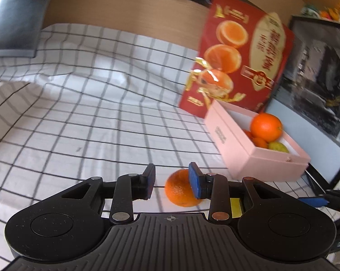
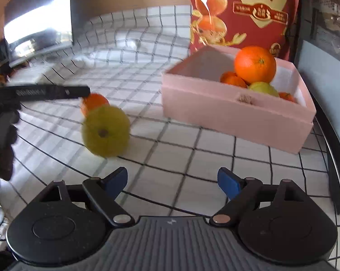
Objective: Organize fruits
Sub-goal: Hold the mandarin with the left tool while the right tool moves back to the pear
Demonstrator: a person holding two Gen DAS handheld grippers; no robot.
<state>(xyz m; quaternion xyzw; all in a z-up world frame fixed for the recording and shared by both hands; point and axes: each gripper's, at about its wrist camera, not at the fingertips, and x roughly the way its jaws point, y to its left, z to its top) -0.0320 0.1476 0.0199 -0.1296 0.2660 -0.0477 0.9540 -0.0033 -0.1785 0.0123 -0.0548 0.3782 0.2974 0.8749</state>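
Looking down my left gripper [image 1: 171,181], the fingers are apart with a loose orange [image 1: 180,188] sitting on the checked cloth [image 1: 90,113] right between them. The right blue pad [image 1: 194,180] overlaps that orange's edge, but I can't tell if it's actually touching; the left pad is clearly off it. So nothing is clamped on that side.

My right gripper [image 2: 172,183] has its fingers spread wide with only cloth between them. Just ahead of it and a bit toward the left there's a yellow-green fruit [image 2: 105,131], blurry, lying on the cloth with its stem end facing the camera. Behind it I can see the same loose orange [image 2: 93,102] tucked under the black finger of the left gripper [image 2: 57,91] coming in from the left.

The pink box [image 1: 240,149] sits near the far right edge of the worktop, lid off, just in front of a tall red carton [image 1: 242,61] printed with cut oranges. Inside the box: 1 big orange [image 2: 255,65] perched on top, at least 2 smaller orange fruits [image 2: 233,79] under it, and 1 yellow-green fruit [image 2: 263,89] against the near wall. A dark framed panel [image 1: 317,85] stands right of the box.
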